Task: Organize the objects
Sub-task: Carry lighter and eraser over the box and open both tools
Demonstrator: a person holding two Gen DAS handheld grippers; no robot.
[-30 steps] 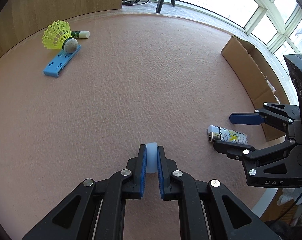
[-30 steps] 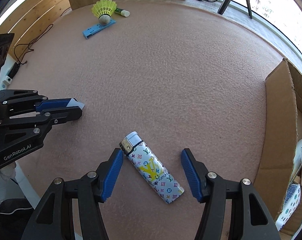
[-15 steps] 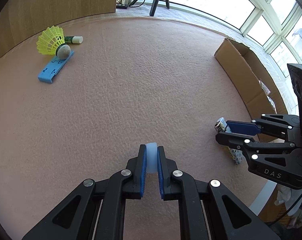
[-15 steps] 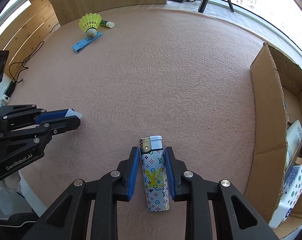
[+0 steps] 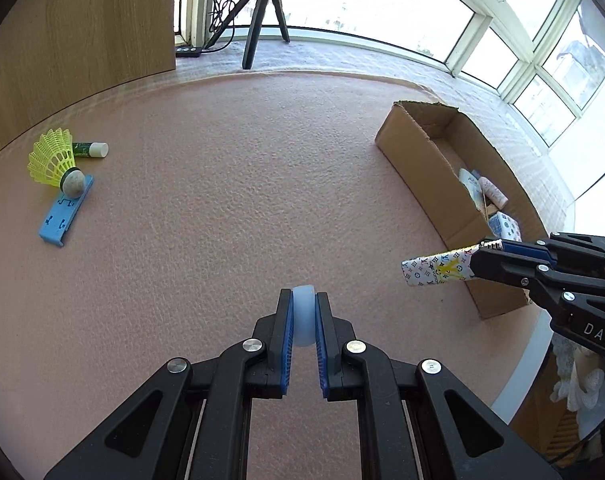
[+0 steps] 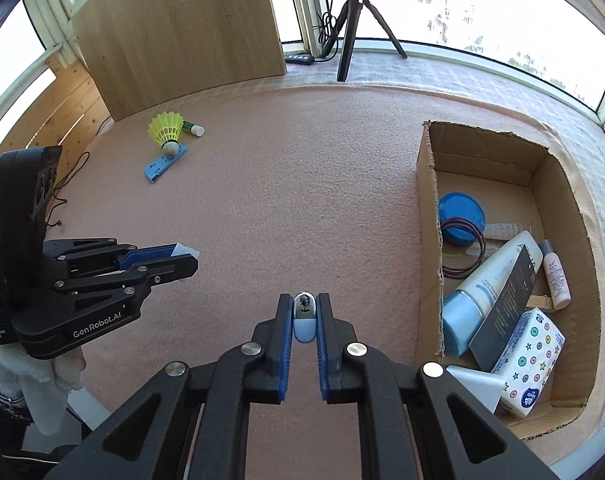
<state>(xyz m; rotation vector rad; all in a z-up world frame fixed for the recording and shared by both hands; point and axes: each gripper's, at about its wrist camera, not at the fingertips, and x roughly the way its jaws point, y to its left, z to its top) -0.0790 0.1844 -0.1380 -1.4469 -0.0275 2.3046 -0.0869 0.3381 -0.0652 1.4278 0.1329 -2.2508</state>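
Note:
My left gripper (image 5: 303, 308) is shut on a small pale bluish-white piece (image 5: 303, 312), held above the pink table; it also shows in the right wrist view (image 6: 182, 254). My right gripper (image 6: 304, 308) is shut on a patterned lighter (image 6: 304, 316), lifted off the table and seen end-on; in the left wrist view the lighter (image 5: 436, 270) sticks out sideways from the right gripper (image 5: 478, 258), just left of the cardboard box (image 5: 418, 160). The box (image 6: 428, 216) is open, to the right of my right gripper.
The box holds a blue lid (image 6: 460, 218), a lotion bottle (image 6: 490, 268), a small bottle (image 6: 556, 276) and a tissue pack (image 6: 532, 366). At the far left lie a yellow shuttlecock (image 5: 52, 162), a blue plastic piece (image 5: 64, 216) and a green tube (image 5: 90, 149). A tripod (image 5: 258, 12) stands beyond the table.
My right gripper closed on the lighter, lifted it off the table and tilted it level. Both grippers rose and now look further across the table; the left still holds its piece.

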